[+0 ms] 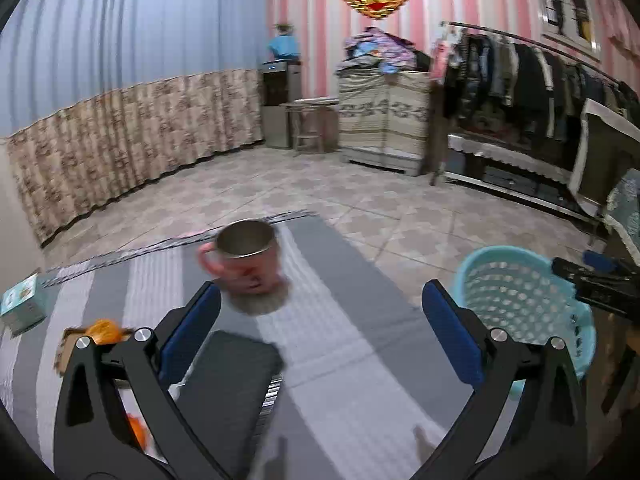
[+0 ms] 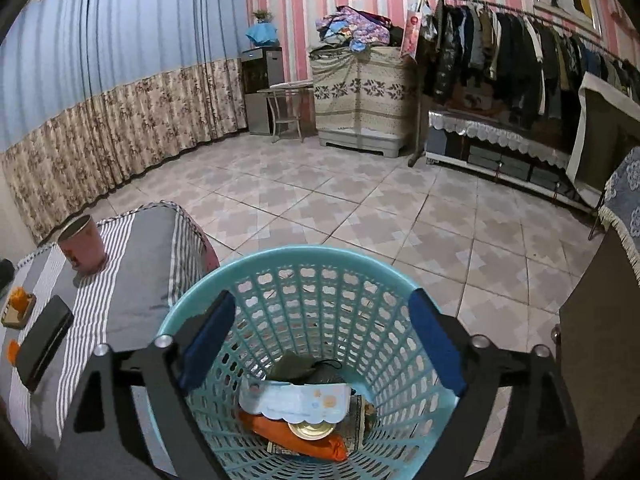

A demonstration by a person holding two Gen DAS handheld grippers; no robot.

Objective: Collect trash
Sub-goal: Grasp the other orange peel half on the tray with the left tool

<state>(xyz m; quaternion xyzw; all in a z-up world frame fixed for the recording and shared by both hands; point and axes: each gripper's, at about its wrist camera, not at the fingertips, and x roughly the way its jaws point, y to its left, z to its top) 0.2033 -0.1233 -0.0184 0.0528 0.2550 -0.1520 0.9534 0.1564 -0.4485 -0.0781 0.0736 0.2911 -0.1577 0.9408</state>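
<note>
A light blue plastic basket [image 2: 320, 280] stands on the floor beside the striped table; it holds an orange wrapper [image 2: 296, 438], a pale blue card, a round metal lid and a dark rag. My right gripper [image 2: 322, 342] is open and empty above the basket's mouth. My left gripper [image 1: 320, 328] is open and empty over the table, with the basket [image 1: 516, 288] to its right. Orange scraps [image 1: 105, 331] lie on a small brown piece at the table's left, also seen in the right wrist view [image 2: 18, 300].
A pink mug [image 1: 246, 258] with a steel inside stands on the grey striped tablecloth [image 1: 348, 320]. A dark flat case [image 1: 232, 392] and a teal box [image 1: 22, 300] lie there too. Tiled floor, a clothes rack [image 2: 520, 52] and curtains lie beyond.
</note>
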